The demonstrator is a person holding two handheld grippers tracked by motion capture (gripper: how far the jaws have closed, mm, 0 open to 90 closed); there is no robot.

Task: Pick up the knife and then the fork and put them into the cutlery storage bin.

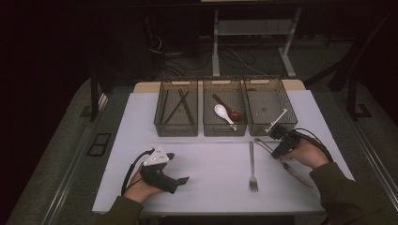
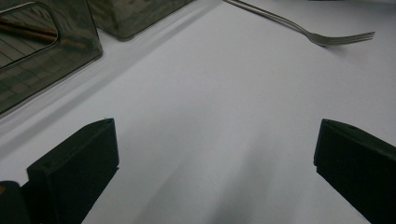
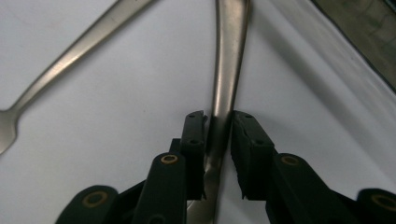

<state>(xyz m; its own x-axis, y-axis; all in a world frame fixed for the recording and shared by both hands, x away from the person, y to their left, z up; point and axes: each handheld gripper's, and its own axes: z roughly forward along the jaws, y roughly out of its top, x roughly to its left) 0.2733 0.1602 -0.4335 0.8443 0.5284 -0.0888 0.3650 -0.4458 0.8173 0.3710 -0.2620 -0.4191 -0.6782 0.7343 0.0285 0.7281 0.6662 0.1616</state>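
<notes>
Long flat steel knife (image 3: 227, 70) pinched between the nearly closed right tongs (image 3: 218, 122), lying on the white worktop (image 1: 206, 154) just in front of the right-hand wire basket (image 1: 270, 105). Steel fork (image 1: 252, 166) flat on the worktop just beside it. Left tongs (image 2: 215, 154) spread wide over bare worktop, gripping nothing. White and brown spoons (image 1: 226, 112) in the middle basket (image 1: 224, 108).

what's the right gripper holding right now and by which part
The right gripper is shut on the table knife, clamping its metal shaft partway along; it lies on the table. The left gripper holds nothing.
</notes>
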